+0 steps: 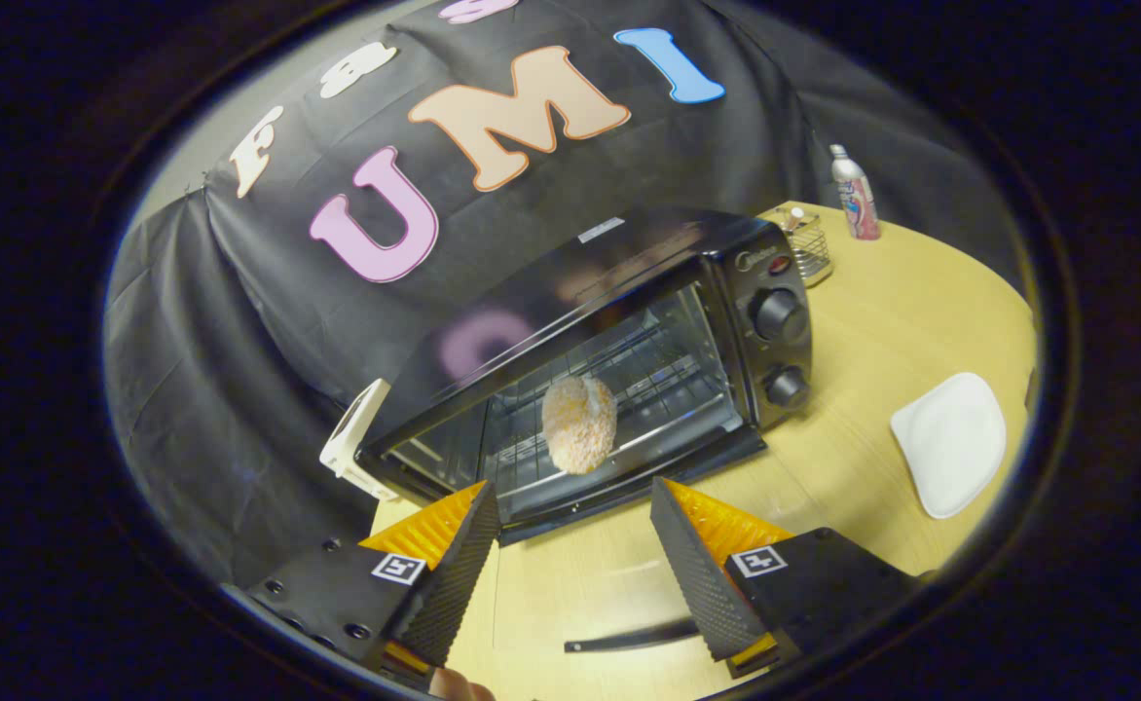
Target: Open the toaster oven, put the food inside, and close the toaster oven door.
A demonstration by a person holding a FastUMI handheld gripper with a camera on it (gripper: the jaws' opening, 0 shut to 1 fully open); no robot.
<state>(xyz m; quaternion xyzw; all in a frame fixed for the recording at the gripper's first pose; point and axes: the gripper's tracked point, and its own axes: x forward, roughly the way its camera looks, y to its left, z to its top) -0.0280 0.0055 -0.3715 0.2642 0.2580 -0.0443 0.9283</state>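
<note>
On the oven rack, at the table's back edge, sits the food; the door lies open. The gripper, fingers apart and empty, hangs before it. Remaining step, by judgement: swing the door up shut.

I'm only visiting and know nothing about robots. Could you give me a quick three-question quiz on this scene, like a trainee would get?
1. True or false: the gripper holds the food.
2. Where is the plate? A) inside the oven; B) on the table, on the oven's knob side; C) between the fingers.
3. Fill in: the oven's front has ___ knobs.

Key:
1. False. The fingers are open and empty, and the food sits on the rack inside the oven, beyond them.
2. B.
3. Two.
</note>
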